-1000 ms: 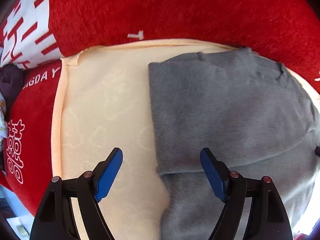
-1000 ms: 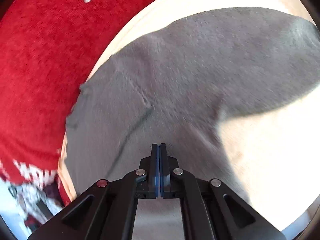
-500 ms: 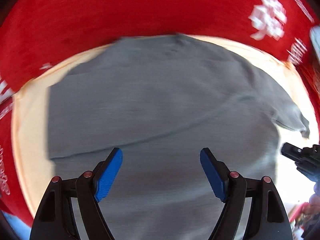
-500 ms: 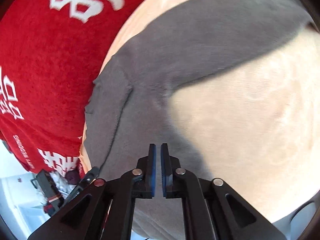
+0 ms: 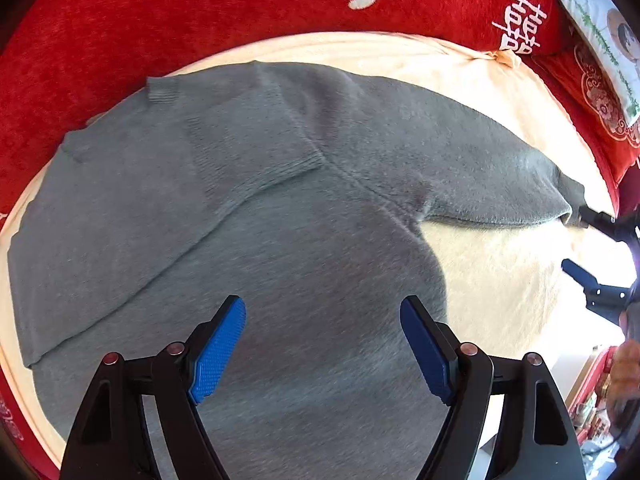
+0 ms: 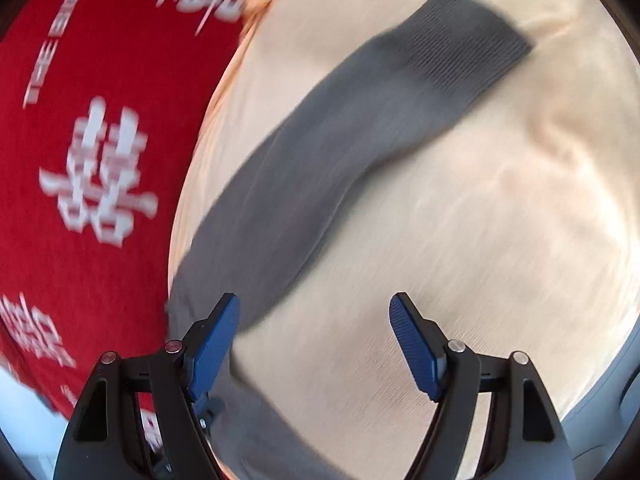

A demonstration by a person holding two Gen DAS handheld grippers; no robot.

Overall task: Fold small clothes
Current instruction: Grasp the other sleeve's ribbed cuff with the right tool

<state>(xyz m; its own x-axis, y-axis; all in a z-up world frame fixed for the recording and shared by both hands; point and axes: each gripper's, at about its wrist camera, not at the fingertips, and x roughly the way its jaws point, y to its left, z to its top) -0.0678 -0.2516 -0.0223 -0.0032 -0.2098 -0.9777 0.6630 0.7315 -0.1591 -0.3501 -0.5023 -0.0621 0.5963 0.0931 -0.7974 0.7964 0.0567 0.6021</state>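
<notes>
Your left tool (image 5: 322,350) hangs over the grey sweater (image 5: 248,216) with its blue pads spread wide and nothing between them. The sweater lies flat on the cream cushion (image 5: 500,288); one sleeve (image 5: 224,152) is folded across the body, the other sleeve (image 5: 492,176) stretches out to the right side. Your right tool (image 6: 314,346) is opening its pads now, and they press on nothing. The stretched sleeve (image 6: 340,148) lies on the cushion (image 6: 480,220) ahead of it, with the ribbed cuff (image 6: 472,52) at the far end. A red blanket (image 5: 200,12) with white characters surrounds the cushion.
</notes>
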